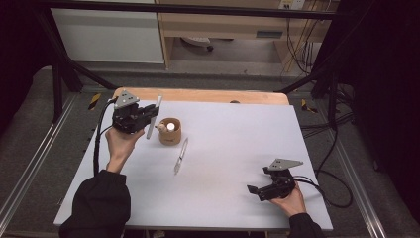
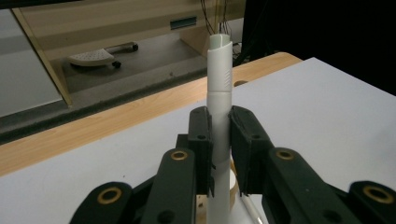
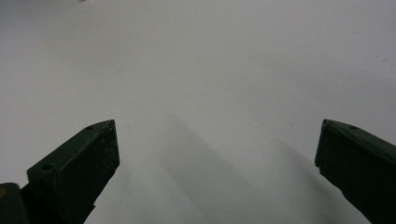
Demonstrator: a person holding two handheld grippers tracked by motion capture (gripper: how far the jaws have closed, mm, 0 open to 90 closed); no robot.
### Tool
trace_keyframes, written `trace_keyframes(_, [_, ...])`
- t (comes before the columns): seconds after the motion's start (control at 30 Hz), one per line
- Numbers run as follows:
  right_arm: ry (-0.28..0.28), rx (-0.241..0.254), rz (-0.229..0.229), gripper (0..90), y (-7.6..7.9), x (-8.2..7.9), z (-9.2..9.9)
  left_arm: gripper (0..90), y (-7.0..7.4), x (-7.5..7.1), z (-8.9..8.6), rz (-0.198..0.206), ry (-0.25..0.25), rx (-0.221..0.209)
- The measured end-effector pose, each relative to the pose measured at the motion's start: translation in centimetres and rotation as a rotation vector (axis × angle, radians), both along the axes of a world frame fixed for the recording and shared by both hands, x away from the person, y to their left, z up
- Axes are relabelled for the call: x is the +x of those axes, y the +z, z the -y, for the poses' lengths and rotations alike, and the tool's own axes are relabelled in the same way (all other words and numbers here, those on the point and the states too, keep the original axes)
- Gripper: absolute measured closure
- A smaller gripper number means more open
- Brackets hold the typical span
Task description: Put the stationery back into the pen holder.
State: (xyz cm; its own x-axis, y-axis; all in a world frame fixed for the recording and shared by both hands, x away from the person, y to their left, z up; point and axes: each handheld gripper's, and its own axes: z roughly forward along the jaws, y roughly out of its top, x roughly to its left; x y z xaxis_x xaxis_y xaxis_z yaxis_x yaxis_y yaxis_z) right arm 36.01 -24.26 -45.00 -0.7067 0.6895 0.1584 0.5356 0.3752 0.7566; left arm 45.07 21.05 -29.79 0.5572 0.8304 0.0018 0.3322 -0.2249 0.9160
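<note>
White and slim, a pen-like stick (image 2: 219,93) stands clamped between the left tongs (image 2: 219,144), the two black pads pressing on its middle from either side. From above, the left tongs (image 1: 141,118) hang over the far left part of the surface (image 1: 233,148), with the stick (image 1: 153,116) held nearly upright and tilted a little, its top toward the far edge. Just to the right of it sits a small round wooden holder (image 1: 170,132), open at the top, with something pale inside that I cannot make out. A second slender pen (image 1: 180,156), clear or whitish, lies flat on the white sheet just near of the holder, pointing roughly near to far.

Over at the near right corner, the right tongs (image 1: 253,190) rest low by the surface in the person's hand, well apart from the holder and both pens. Their pads (image 3: 88,158) stand wide apart with nothing but bare white sheet between them.

Beyond the far edge a strip of wooden tabletop (image 1: 198,95) shows past the sheet.
</note>
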Motion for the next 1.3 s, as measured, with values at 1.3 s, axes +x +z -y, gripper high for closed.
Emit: trace_keyframes(1.3, [0.004,0.004,-0.001,0.5,0.0,0.0,0.0,78.0,-2.5,8.1,3.9,0.019,0.019,0.012])
